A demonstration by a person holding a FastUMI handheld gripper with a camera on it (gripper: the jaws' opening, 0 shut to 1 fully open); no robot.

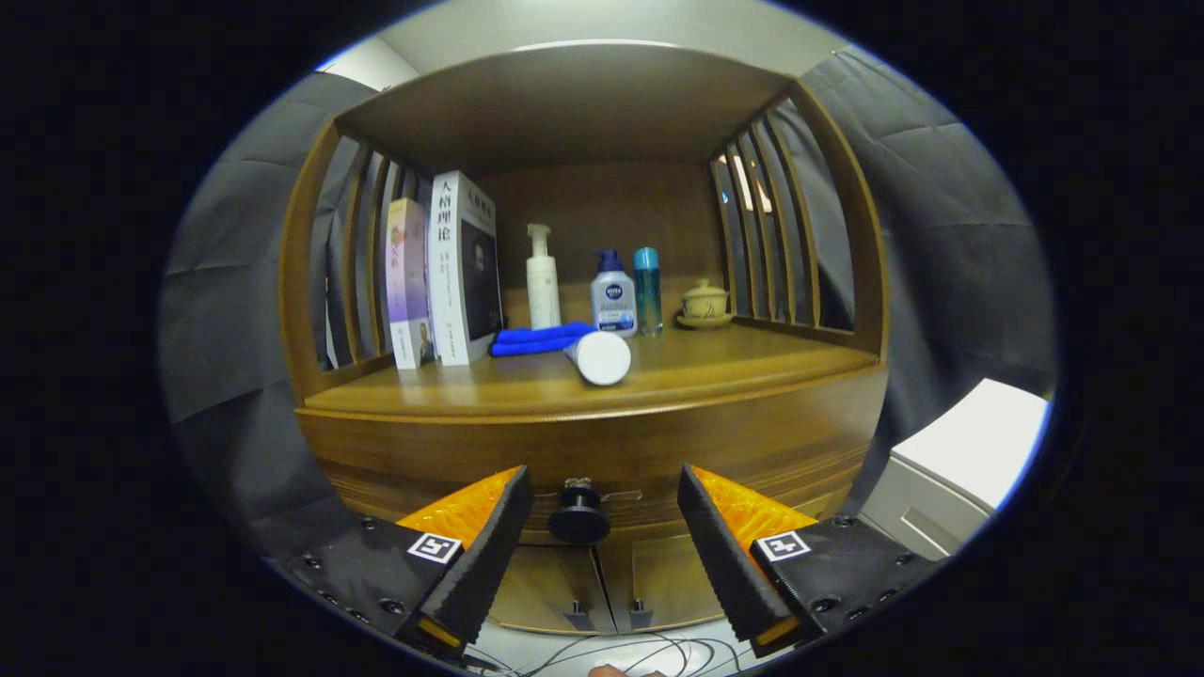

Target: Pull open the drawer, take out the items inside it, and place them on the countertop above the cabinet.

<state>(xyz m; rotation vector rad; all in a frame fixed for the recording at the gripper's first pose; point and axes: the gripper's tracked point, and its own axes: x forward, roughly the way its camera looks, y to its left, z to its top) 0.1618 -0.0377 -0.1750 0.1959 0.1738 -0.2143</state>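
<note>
While the gripper [602, 498] holds its fingers wide apart, the round black drawer knob [578, 515] sits between them, untouched. A smooth white cylindrical tube [596, 355] lies on the glossy wooden countertop [734, 371], its round end facing the fingers.

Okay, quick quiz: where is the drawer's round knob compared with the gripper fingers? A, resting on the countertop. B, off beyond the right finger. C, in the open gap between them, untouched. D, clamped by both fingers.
C: the knob sits in the gap of the open hand-held gripper, neither finger touching it.
</note>
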